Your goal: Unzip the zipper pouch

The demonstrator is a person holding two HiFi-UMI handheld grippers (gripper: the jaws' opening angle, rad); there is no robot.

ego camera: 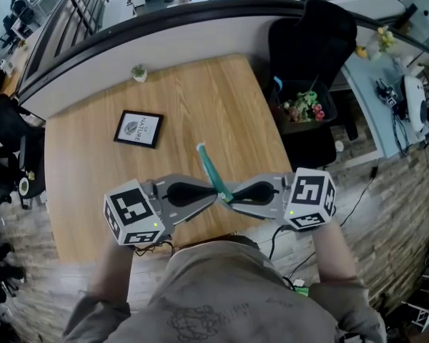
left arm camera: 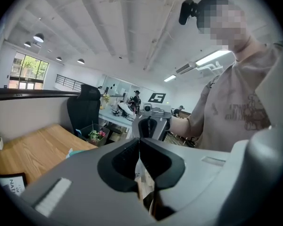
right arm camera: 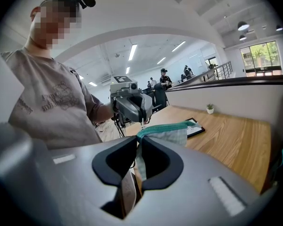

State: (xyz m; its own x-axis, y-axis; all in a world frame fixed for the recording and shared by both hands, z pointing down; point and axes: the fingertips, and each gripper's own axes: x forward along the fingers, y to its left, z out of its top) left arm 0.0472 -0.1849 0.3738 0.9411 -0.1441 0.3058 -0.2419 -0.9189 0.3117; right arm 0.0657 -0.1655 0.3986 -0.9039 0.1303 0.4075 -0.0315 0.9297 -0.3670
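Observation:
A teal-edged zipper pouch point(ego camera: 209, 164) hangs in the air above the wooden table point(ego camera: 86, 184), between my two grippers. My right gripper point(ego camera: 232, 198) is shut on the pouch's pale fabric point(right arm camera: 167, 132), which runs down between its pads just below the teal zipper band. My left gripper point(ego camera: 217, 193) faces it tip to tip. Its jaws are together, pinching the small zipper pull point(right arm camera: 141, 123) at the near end of the band. In the left gripper view the left gripper point(left arm camera: 139, 146) shows no gap, and only a sliver of teal pouch point(left arm camera: 70, 151) peeks past the body.
A black-framed picture point(ego camera: 138, 128) lies on the table's far left, and a tiny potted plant point(ego camera: 139, 71) stands at its back edge. To the right of the table are a black chair point(ego camera: 311, 41) and a bin with flowers point(ego camera: 304, 107). The person's torso is just behind the grippers.

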